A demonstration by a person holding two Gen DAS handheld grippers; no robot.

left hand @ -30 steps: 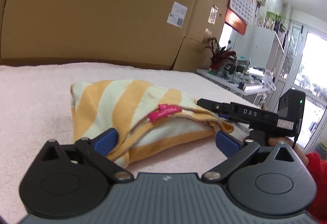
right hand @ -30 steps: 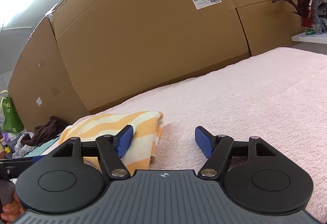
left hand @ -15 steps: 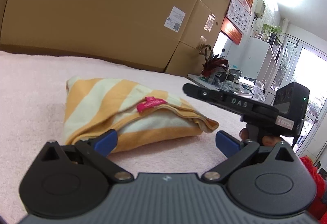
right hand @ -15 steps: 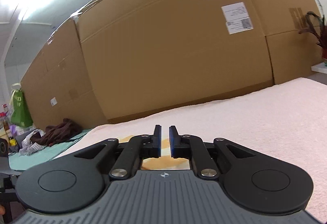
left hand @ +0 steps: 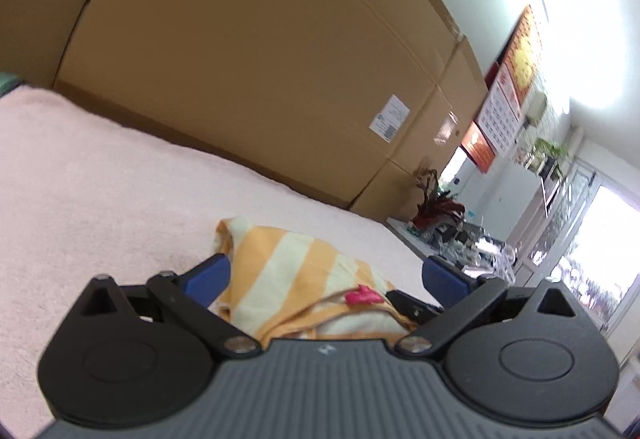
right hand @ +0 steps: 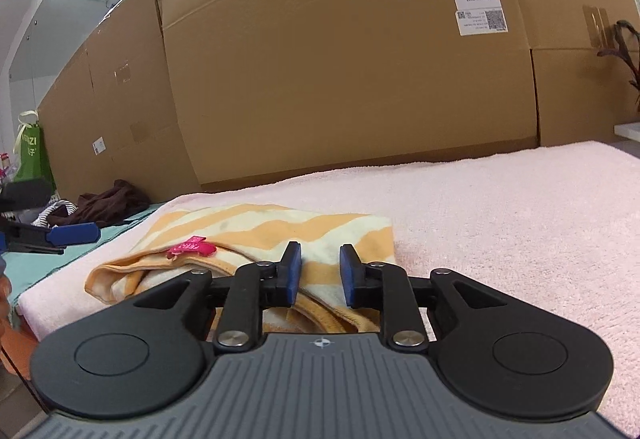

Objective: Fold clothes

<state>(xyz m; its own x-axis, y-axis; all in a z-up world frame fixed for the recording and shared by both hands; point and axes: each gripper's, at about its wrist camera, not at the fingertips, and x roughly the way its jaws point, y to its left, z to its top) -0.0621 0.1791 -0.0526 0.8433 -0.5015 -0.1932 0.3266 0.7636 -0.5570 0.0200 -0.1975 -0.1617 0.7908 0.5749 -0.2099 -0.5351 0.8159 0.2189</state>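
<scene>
A folded orange and cream striped garment (left hand: 304, 279) with a pink label (left hand: 360, 297) lies on the pink towel surface (left hand: 100, 179). My left gripper (left hand: 324, 273) is open, its blue pads on either side of the garment's near edge, just above it. In the right wrist view the same garment (right hand: 248, 227) lies ahead. My right gripper (right hand: 320, 273) has its jaws partly open with a narrow gap, above the garment's near edge, holding nothing. The left gripper's blue finger (right hand: 72, 233) shows at the far left.
Large cardboard boxes (right hand: 340, 79) stand as a wall behind the towel-covered surface (right hand: 520, 219). Dark clothes (right hand: 108, 199) lie on a teal sheet at the left. A red-leaved plant (left hand: 436, 207) and cluttered shelf stand at the right.
The left gripper has tilted and moved in over the garment. The right gripper was open, then shut, and has now opened a little and dropped toward the garment's edge.
</scene>
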